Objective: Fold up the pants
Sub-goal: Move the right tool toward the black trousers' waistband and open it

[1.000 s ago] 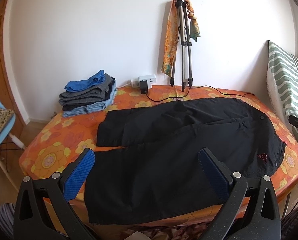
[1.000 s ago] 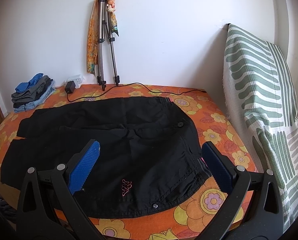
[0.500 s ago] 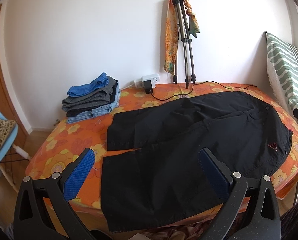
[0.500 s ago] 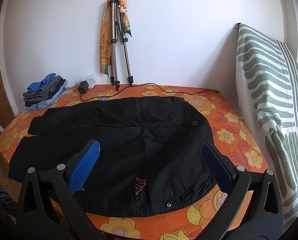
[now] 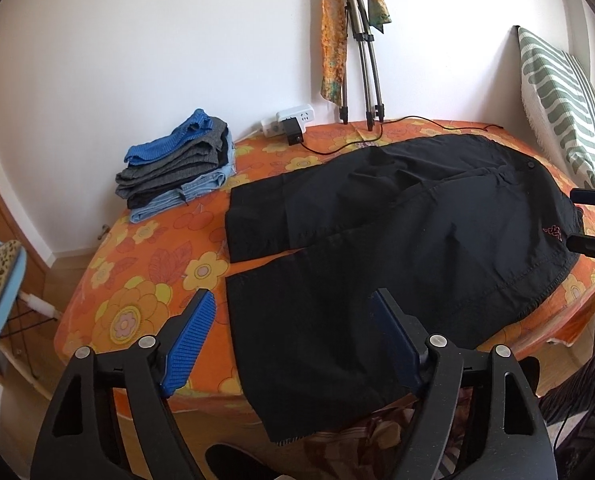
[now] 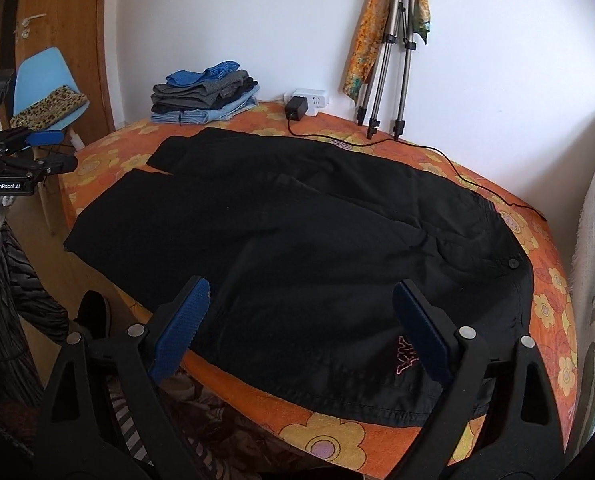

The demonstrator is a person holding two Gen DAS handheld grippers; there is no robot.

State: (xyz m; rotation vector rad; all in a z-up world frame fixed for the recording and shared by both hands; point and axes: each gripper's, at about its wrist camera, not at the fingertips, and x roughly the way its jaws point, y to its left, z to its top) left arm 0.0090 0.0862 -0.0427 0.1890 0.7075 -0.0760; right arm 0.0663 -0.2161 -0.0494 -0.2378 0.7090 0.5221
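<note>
Black pants (image 5: pixel 377 232) lie flat on the orange flowered table (image 5: pixel 137 304), waist to the right, legs to the left; the near leg's cuff hangs over the front edge. They also show in the right wrist view (image 6: pixel 297 240), with a pink logo (image 6: pixel 407 354) near the waist. My left gripper (image 5: pixel 293 336) is open and empty above the near leg's cuff. My right gripper (image 6: pixel 301 328) is open and empty above the waist end by the front edge. Each gripper shows at the edge of the other's view.
A stack of folded clothes (image 5: pixel 177 168) sits at the table's back left. A power strip with a cable (image 5: pixel 287 122) and a tripod with scarves (image 5: pixel 357 40) stand by the wall. A striped cushion (image 5: pixel 565 92) leans at the right. A blue chair (image 6: pixel 45 92) stands left.
Both grippers have moved left and closer to the pants. The left now looks at the leg cuffs; the right view has swung left toward the legs. Both stay open.
</note>
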